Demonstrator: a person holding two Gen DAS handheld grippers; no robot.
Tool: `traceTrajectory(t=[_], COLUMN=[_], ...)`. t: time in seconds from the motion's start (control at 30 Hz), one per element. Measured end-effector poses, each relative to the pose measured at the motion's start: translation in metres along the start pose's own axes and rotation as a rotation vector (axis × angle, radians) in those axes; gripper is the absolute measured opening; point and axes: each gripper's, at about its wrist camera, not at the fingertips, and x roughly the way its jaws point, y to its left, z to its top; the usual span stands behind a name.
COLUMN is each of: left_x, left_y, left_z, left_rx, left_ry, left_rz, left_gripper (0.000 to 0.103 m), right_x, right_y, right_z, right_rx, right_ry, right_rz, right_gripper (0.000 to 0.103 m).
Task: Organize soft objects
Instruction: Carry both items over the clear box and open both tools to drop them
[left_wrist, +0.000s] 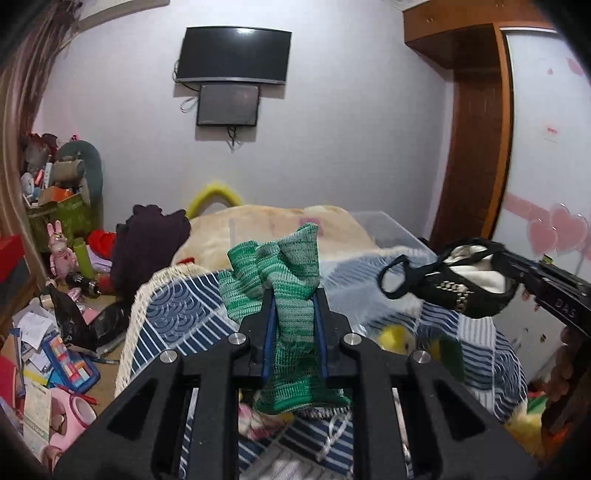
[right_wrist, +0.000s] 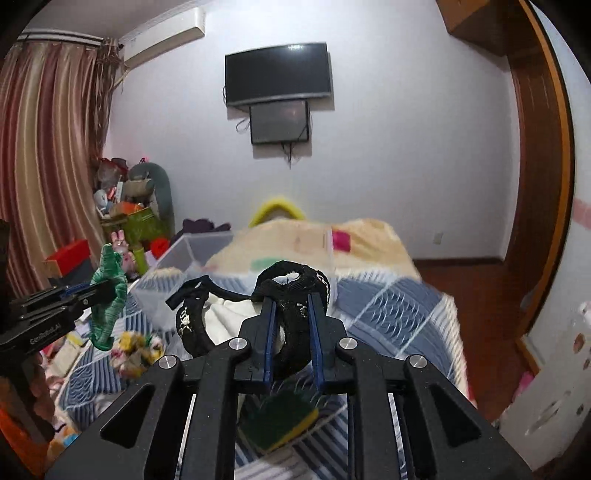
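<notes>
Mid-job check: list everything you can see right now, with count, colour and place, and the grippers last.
Green knit cloth: one, green, held up in the left gripper.
Black studded item: one, black with white lining, held in the right gripper.
Clear bin: one, transparent, on the bed ahead.
Sponge: one, green and yellow, on the bedspread below the right gripper.
Bedspread: one, blue and white patterned, covering the bed.
Beige blanket: one, far end of the bed.
Wall screens: two, black, on the wall.
Left gripper: shut on the green cloth.
Right gripper: shut on the black item.
</notes>
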Motion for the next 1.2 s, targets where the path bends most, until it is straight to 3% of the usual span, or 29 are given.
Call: traceTrajectory(t=[0.17, 0.4, 0.83, 1.03, 1.2], left_x=[0.022, 0.059, 0.133, 0.131, 0.121], left_y=[0.003, 0.007, -0.012, -0.020, -0.028], left_z=[0.016, 0.037, 0.035, 0.031, 0.033], left_rx=[0.014, 0.014, 0.099, 0.117, 0.137], left_ry=[0.010, 0.059, 0.224, 0.260, 0.260], left_rz=[0.021, -0.021, -0.071, -0.109, -0.112], left_gripper=[0.018, 0.018, 0.018, 0.019, 0.031], right_x=[0.009, 0.037, 0.107, 0.119, 0.113], right_y=[0.007, 0.016, 0.019, 0.017, 0.010], right_z=[0.022, 0.044, 0.034, 0.027, 0.026], right_rx=[-0.041, -0.064, -0.097, -0.123, -0.116], right_ry=[-0.047, -0.062, 0.101, 0.185, 0.196], right_rz=[-0.033, -0.042, -0.026, -0.014, -0.003], right_gripper=[0.014, 0.014, 0.015, 0.019, 0.020])
